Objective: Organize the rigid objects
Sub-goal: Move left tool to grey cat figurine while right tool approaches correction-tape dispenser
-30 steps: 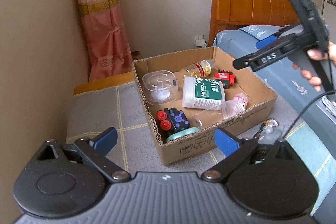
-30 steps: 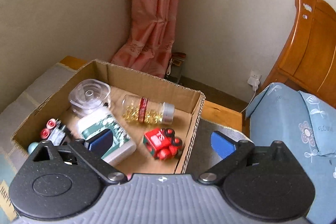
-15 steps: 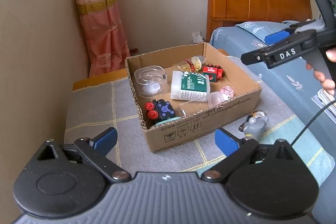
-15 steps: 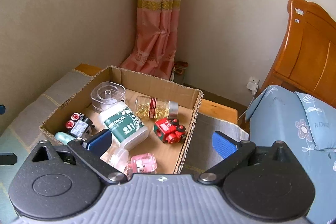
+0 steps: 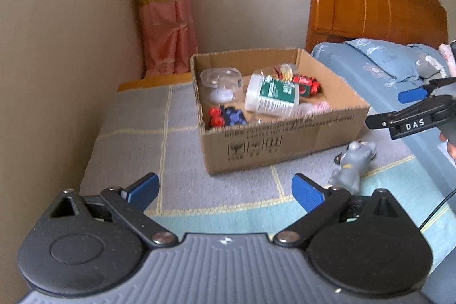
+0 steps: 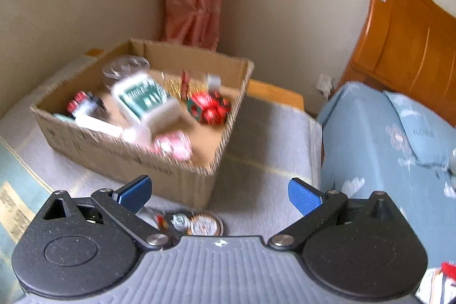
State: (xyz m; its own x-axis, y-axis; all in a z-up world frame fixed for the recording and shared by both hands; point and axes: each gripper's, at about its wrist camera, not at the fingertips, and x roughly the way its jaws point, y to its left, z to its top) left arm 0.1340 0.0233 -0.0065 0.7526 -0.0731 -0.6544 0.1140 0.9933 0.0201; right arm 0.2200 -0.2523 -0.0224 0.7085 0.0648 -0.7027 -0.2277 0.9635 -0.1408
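A grey and teal checked mat [image 5: 136, 133] covers a low surface in a bedroom corner, with a blue-sheeted bed [image 5: 379, 70] along its right side. On the mat sits an open cardboard box [image 5: 273, 141], already holding several rigid items: a clear round container [image 5: 221, 84] at the far left, a white bottle with a green label [image 5: 270, 96] lying on its side in the middle, a red toy [image 5: 309, 84] toward the far right, and a dark toy with red knobs [image 5: 225, 117] at the near left.

One item lies outside — a small grey figurine [image 5: 352, 164] on the mat, just beside the box's near right corner. In the right wrist view something small and round shows at the bottom edge near the gripper, too blurred to name.

The left gripper [image 5: 225, 190] hovers above the mat near the box, jaws spread wide, holding nothing. The right gripper [image 6: 218, 194] is likewise wide open and empty, hanging above the mat to the right of the box.

The likely step is picking up the figurine. To do it well, bring the right gripper down over its body — the widest, firmest part — closing squarely across it, then lift clear of the box wall before lowering into the bare near right area inside.
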